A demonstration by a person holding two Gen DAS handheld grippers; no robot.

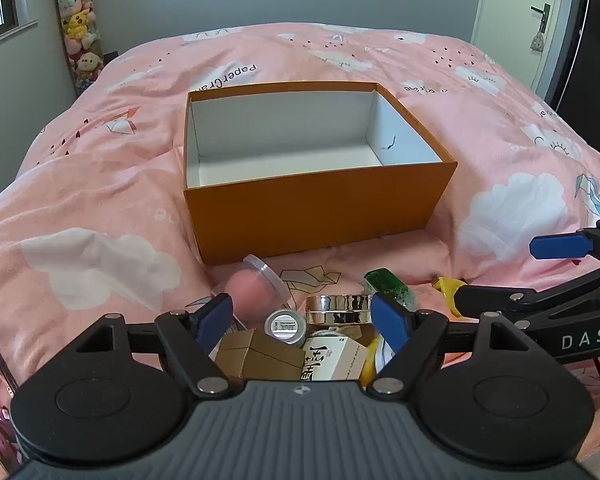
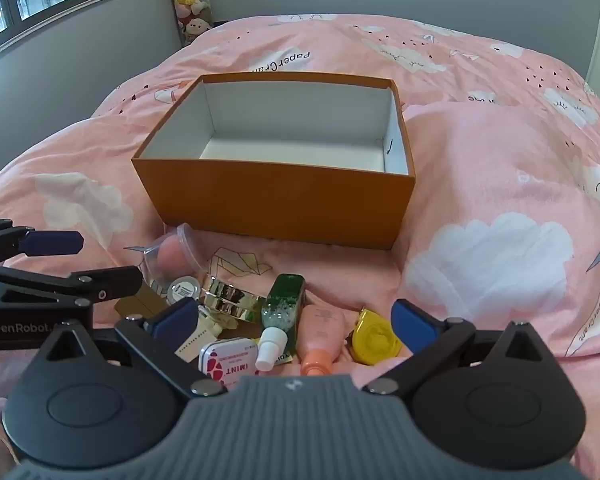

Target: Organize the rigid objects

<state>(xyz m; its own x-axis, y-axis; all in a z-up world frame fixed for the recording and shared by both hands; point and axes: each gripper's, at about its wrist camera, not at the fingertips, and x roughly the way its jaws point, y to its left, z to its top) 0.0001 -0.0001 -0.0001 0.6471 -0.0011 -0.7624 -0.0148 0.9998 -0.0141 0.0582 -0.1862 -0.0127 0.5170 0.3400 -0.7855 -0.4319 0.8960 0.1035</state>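
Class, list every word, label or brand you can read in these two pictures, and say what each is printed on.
"PaperCran", cut off by a fold: pink bedspread.
"IMINT": red and white tin.
"GenRobot": arm of the left gripper.
"DAS": arm of the right gripper.
Large Chinese characters on the cream carton; the small print is too blurred to read.
Labels on the small round jar and the pink bottle: too small to read.

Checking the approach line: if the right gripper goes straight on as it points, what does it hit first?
Probably the green bottle in the pile, between the open right gripper fingers; depth is unclear.
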